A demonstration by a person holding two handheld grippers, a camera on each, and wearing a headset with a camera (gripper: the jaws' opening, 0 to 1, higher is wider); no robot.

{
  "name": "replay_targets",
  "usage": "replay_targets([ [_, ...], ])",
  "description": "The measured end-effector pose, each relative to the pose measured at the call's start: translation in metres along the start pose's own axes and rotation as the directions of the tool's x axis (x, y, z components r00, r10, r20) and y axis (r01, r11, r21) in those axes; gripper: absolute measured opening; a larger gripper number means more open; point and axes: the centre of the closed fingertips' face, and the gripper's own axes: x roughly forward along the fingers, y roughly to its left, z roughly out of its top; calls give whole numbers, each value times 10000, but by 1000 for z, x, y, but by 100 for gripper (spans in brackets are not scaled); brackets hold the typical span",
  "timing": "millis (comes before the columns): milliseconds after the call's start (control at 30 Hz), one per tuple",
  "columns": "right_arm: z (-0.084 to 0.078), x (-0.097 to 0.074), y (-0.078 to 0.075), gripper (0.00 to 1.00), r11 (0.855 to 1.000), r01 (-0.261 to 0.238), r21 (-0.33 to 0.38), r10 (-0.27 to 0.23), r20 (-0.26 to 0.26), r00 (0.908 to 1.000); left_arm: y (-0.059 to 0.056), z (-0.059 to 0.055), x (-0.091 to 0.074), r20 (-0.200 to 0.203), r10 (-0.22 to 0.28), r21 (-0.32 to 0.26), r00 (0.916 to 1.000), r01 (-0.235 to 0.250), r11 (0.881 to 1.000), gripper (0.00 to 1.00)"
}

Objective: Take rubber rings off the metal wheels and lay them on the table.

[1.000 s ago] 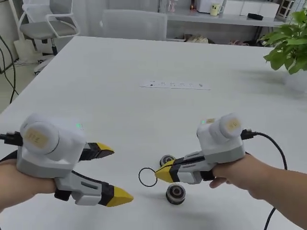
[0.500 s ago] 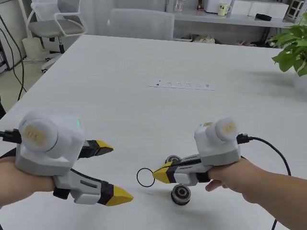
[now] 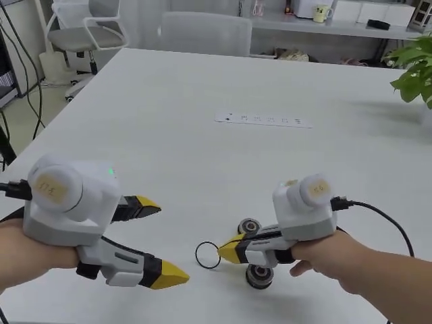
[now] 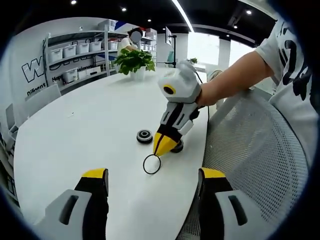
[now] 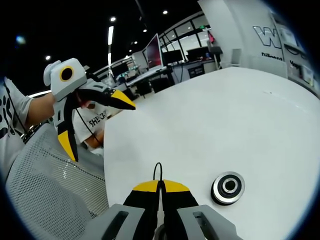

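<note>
Pinching the one rubber ring (image 3: 207,254) on the worktop (image 3: 202,155), the right claw (image 3: 228,251) sits closed beside two metal wheels (image 3: 249,227) (image 3: 259,275), while the left claw (image 3: 165,239) gapes wide, empty.

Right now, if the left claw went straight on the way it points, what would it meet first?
Probably the rubber ring, which sits straight ahead of the left claw and is pinched by the right claw. The left claw's height over the table is unclear.

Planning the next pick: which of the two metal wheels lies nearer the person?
The wheel on the person's side of the right gripper; the other wheel lies beyond it, farther up the table.
</note>
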Motion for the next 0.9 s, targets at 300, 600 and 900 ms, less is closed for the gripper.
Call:
replay_targets([
  [300, -1, 0, -9, 0, 9989, 426, -214, -428, -89, 9990, 2, -2, -2, -58, 31, -9, 10000, -31, 10000, 72],
  [600, -4, -1, -10, 4, 9958, 589, -697, -608, -259, 9978, 2, -2, -2, -70, 40, -31, 10000, -41, 10000, 72],
  [900, -1, -5, -10, 12, 9944, 582, -879, -593, -100, 9982, 2, -2, -1, -88, 21, -33, 10000, -22, 10000, 72],
])
